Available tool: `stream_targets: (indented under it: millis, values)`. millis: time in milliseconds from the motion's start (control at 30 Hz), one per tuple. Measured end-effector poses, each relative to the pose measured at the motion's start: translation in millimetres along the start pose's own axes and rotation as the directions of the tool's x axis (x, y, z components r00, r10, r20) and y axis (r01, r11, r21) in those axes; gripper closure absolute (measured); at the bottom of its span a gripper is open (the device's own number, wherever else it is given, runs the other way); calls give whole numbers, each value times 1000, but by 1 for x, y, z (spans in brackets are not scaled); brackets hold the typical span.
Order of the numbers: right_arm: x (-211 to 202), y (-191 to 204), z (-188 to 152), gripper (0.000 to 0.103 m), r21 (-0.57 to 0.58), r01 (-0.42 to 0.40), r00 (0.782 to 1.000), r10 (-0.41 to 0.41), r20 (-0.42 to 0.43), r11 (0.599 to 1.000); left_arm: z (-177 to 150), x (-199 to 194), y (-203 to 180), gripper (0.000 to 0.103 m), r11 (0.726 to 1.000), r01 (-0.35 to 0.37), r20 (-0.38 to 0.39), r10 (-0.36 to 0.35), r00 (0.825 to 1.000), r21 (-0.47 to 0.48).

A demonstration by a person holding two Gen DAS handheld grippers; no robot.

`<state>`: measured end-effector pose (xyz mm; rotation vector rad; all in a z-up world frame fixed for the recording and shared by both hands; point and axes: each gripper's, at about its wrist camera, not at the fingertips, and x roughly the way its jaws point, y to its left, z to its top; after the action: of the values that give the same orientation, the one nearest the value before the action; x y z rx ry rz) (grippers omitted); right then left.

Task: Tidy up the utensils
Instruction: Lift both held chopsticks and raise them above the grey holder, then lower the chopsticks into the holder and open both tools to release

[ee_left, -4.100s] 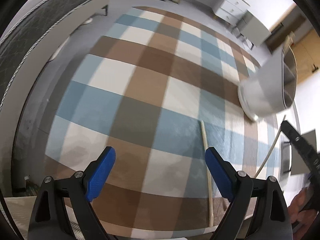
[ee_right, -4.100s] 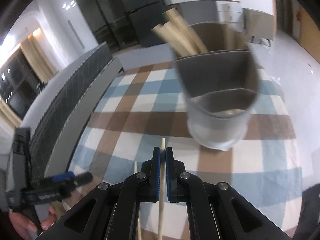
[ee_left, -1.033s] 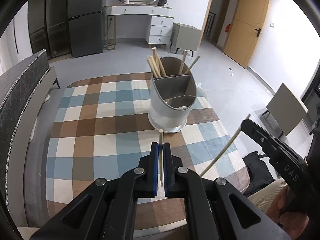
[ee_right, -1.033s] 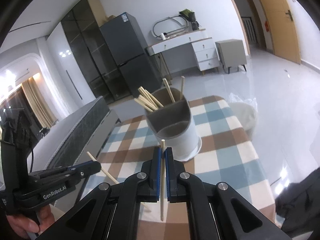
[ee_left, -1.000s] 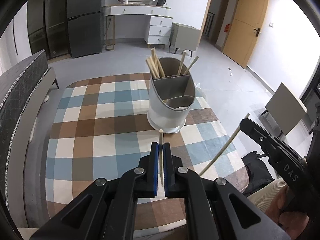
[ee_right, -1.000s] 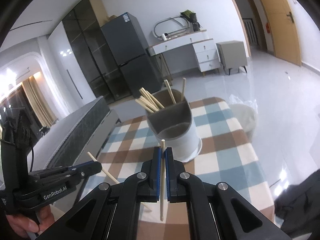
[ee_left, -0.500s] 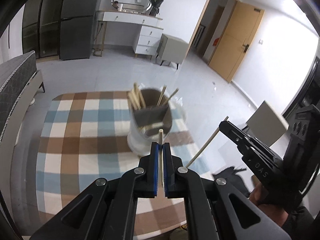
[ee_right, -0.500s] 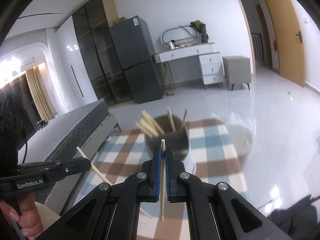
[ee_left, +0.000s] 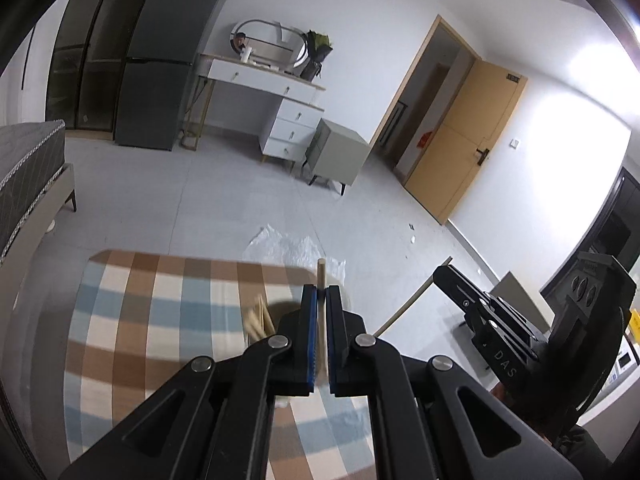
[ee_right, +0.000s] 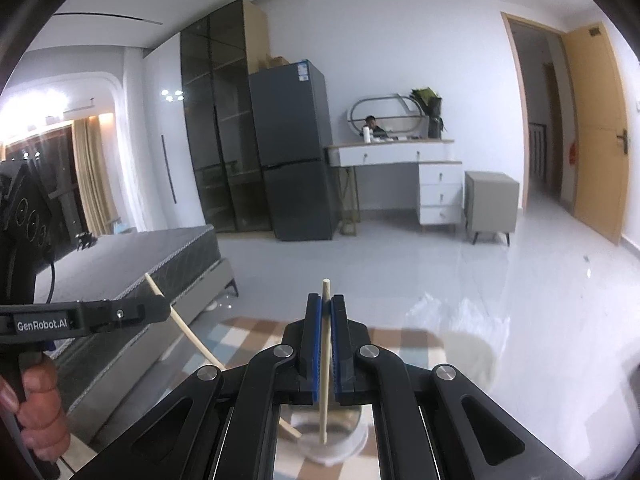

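With both grippers raised above the checked tablecloth (ee_left: 132, 320), each is clamped on 1 chopstick. The left gripper (ee_left: 319, 308) has its blue pads fully closed on a chopstick (ee_left: 320, 274) that stands upright between them. The right gripper (ee_right: 327, 320) is closed the same way on its chopstick (ee_right: 325, 360), whose lower end hangs over the white utensil holder (ee_right: 332, 446). The holder stands on the tablecloth toward its far edge, mostly hidden behind the grippers, with more chopsticks (ee_left: 258, 320) in it.

Two pale chopsticks (ee_right: 326, 360) between jaws
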<state>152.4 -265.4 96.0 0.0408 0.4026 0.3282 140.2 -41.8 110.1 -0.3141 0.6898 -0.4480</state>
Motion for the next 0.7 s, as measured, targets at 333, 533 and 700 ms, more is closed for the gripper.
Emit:
stream_targets:
  millis: [333,533,700]
  values:
    - [40,-12,28,100,-25,7,999,-6,34,1000,22,37,16,103,999,-38,4,38,999,30]
    - [62,-22,22,100,12,-9,1000,9,16,1000,21,60,20,103,996,-52,-14,54,998,69]
    - [78,-25,10,100,24,-31,999,32,-18,999,16,75,23,103,994,-68,-40,71,997,82]
